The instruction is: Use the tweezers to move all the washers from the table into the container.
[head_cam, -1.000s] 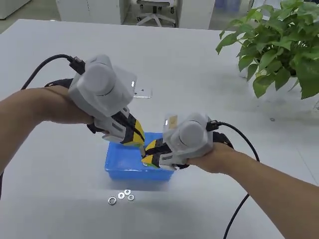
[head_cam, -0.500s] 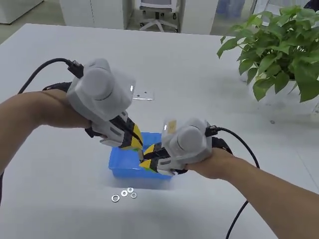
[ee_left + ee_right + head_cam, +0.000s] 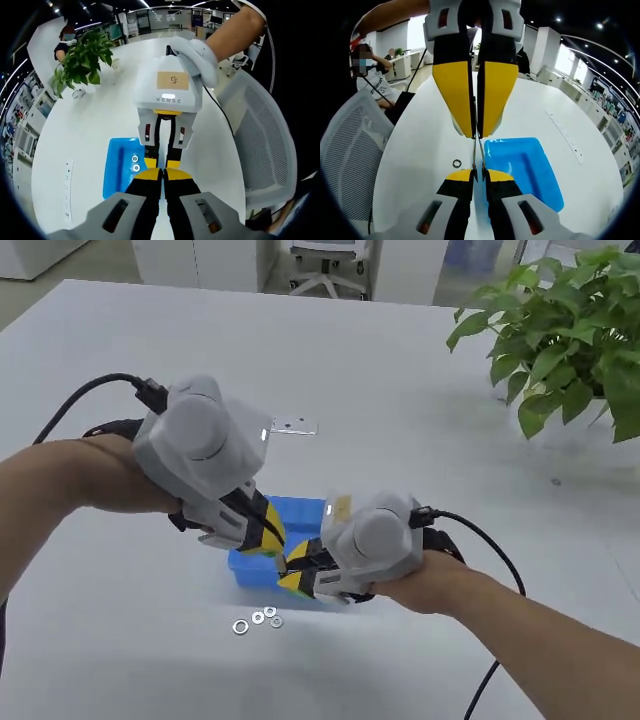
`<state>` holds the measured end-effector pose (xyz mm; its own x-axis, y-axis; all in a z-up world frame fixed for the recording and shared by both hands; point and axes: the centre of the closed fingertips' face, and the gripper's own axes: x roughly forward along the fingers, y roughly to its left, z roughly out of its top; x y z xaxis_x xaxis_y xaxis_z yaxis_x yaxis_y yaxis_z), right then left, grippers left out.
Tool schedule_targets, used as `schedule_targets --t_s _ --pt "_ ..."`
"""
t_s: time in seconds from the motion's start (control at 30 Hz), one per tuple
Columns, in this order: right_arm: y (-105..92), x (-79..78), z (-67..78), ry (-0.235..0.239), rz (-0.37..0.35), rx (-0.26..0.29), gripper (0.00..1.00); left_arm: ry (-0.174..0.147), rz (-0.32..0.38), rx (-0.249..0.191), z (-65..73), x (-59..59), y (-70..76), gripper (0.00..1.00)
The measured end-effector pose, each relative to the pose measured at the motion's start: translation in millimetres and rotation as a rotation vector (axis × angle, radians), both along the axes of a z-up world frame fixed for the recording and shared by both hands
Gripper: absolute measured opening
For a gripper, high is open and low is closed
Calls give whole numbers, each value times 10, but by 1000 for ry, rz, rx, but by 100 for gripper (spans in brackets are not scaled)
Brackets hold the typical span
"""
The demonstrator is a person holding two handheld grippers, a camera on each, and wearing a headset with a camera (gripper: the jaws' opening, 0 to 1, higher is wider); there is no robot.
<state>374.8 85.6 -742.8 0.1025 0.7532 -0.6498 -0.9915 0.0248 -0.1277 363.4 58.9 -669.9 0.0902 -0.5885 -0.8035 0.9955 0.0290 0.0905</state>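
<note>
Early going, by my judgement: two washers (image 3: 135,163) lie in the blue container (image 3: 116,170), and a small cluster (image 3: 258,618) waits on the tabletop (image 3: 120,640) toward its near edge. The left gripper (image 3: 163,172) and right gripper (image 3: 478,175) both pinch the tweezers (image 3: 477,150), jaws narrow, at the container's rim.

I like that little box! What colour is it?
Blue. The box shows best in the right gripper view.

The container (image 3: 300,510) sits mid-surface (image 3: 420,390), with two washers (image 3: 135,163) in it and loose washers (image 3: 258,619) just before it. Above its near edge the left gripper (image 3: 272,540) and right gripper (image 3: 290,575) meet, with the tweezers (image 3: 481,150) between their fingers. A plant (image 3: 560,330) stands at the far right.
</note>
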Motion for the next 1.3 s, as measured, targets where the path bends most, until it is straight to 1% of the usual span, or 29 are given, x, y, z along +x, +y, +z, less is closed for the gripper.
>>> schedule_targets --t_s 0.1,0.23,0.43,0.9,1.3 --pt "10 -37 -48 6 1 -3 11 4 3 6 -54 -12 16 5" --pt "15 -73 -113 16 4 -8 11 17 4 8 -125 -48 19 5" --pt "10 -102 -204 34 7 -14 12 32 7 9 -202 -75 20 5" --pt "33 -172 -357 64 8 -16 12 68 5 15 -376 -95 51 5" --pt "38 -214 -453 86 15 -21 12 93 3 21 -457 -137 38 5"
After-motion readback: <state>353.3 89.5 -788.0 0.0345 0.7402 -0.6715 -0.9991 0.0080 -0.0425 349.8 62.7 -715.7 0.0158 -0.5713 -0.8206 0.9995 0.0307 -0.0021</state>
